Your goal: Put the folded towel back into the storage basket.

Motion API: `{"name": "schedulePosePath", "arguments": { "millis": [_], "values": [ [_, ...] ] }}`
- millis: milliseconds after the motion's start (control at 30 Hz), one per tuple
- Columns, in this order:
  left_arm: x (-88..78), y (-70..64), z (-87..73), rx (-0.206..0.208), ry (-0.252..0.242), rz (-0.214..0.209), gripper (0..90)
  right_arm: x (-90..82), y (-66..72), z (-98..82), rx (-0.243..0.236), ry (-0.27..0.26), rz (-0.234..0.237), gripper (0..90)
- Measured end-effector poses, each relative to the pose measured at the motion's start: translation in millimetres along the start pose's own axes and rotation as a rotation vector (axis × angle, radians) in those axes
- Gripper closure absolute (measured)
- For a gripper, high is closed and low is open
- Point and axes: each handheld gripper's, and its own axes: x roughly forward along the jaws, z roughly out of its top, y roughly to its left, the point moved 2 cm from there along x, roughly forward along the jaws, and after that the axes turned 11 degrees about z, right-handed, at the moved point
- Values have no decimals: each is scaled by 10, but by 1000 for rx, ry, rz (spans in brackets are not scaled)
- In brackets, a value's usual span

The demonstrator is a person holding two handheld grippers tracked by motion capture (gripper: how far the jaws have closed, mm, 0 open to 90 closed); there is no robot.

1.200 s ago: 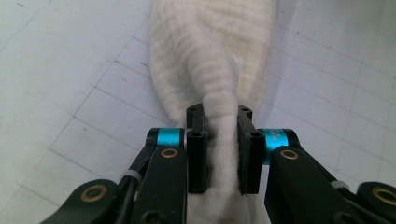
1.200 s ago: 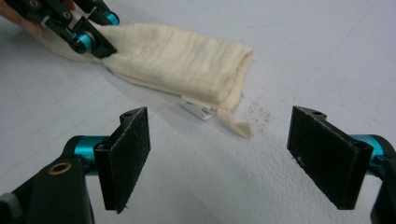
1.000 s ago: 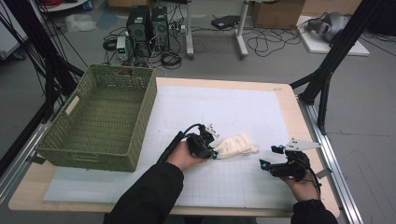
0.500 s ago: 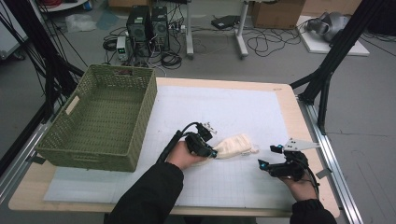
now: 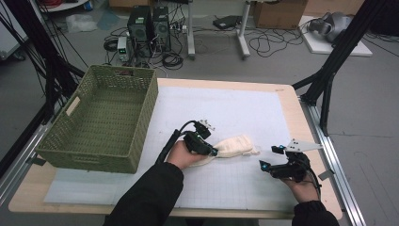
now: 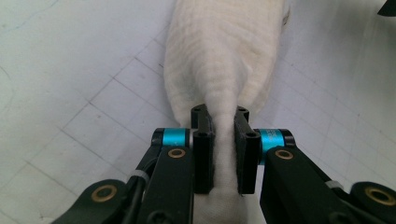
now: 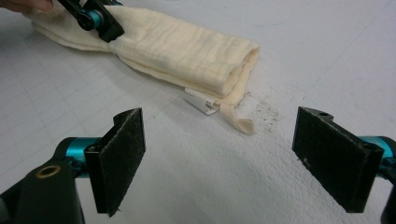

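left fingers (image 6: 223, 140): pinched on folded cream cloth (image 5: 234, 145) at table (image 5: 263, 101) centre | right fingers (image 7: 224, 154): wide apart, holding nothing, at cloth's 4 o'clock | green basket (image 5: 101, 117): cloth's 9 o'clock | risk: one-end pinch may let folds fall open when lifted

The left gripper (image 5: 209, 150) is pinched tight while the right gripper (image 5: 273, 157) gapes wide.

Even, soft overhead light, faint shadows, no glare; slight softness in the close views.
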Motion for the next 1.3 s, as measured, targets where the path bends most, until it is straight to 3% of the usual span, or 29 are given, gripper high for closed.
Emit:
{"name": "schedulePosePath", "arguments": {
  "millis": [1100, 1300],
  "values": [
    [-257, 137, 44, -118, -94, -17, 809, -15, -25, 23, 4, -44, 9, 135],
    [-331, 200, 62, -187, -139, -44, 809, -7, -27, 27, 0, -46, 14, 128]
  ]
}}
